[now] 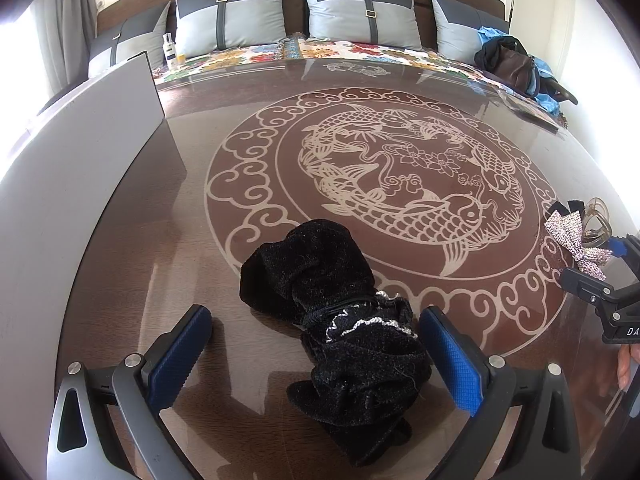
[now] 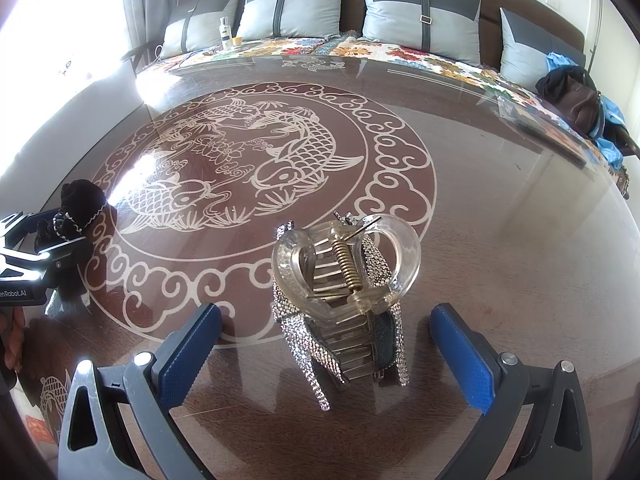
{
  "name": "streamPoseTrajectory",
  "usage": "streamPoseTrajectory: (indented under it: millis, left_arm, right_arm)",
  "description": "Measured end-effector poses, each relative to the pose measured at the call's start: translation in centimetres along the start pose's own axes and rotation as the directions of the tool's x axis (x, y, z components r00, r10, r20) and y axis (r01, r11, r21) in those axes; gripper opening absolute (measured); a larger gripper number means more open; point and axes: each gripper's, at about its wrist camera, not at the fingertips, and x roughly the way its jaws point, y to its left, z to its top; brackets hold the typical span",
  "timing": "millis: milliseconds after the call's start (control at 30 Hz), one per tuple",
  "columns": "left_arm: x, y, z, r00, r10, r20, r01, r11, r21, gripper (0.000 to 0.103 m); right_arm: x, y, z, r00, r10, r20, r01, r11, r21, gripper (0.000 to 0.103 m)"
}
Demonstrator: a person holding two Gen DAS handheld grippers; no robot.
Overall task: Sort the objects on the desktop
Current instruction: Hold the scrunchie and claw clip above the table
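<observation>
Left gripper [image 1: 316, 354]: jaws wide, released, straddling black velvet scrunchie [image 1: 340, 320]; pads clear of fabric both sides, scrunchie flat on glass table [image 1: 120, 264]. Right gripper [image 2: 326, 354]: jaws spread, nothing clenched, clear claw clip [image 2: 348, 268] between them atop rhinestone bow [image 2: 316, 360], no pad contact visible.

Step in hand, judged: pick-or-leave point, both items centred between open pads. To do well: drop straight, close on scrunchie's bunched middle by white trim, not loose lobes; on right, close across clip body, not spring or teeth, since bow beneath may drag.

Pose: both grippers pitched steeply down toward table, held low. Right gripper at 3 o'clock in left view; left gripper at 9 o'clock in right view, person's fingers at frame edge behind each.

Farther: koi medallion [image 1: 368, 180] at 12 o'clock, white board [image 1: 80, 152] at 10 o'clock, cushions [image 1: 360, 12] and dark bag [image 1: 512, 64] on sofa beyond.
</observation>
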Motion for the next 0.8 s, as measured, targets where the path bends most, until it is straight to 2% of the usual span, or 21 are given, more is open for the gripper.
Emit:
streamPoseTrajectory:
  millis: [800]
  left_arm:
    - [-0.06,-0.10,-0.07,1.000,0.007,0.000,-0.007,1.000,-0.002,0.103]
  right_arm:
    - [-0.03,0.02,0.05,1.000,-0.003,0.000,0.003,1.000,-0.003,0.103]
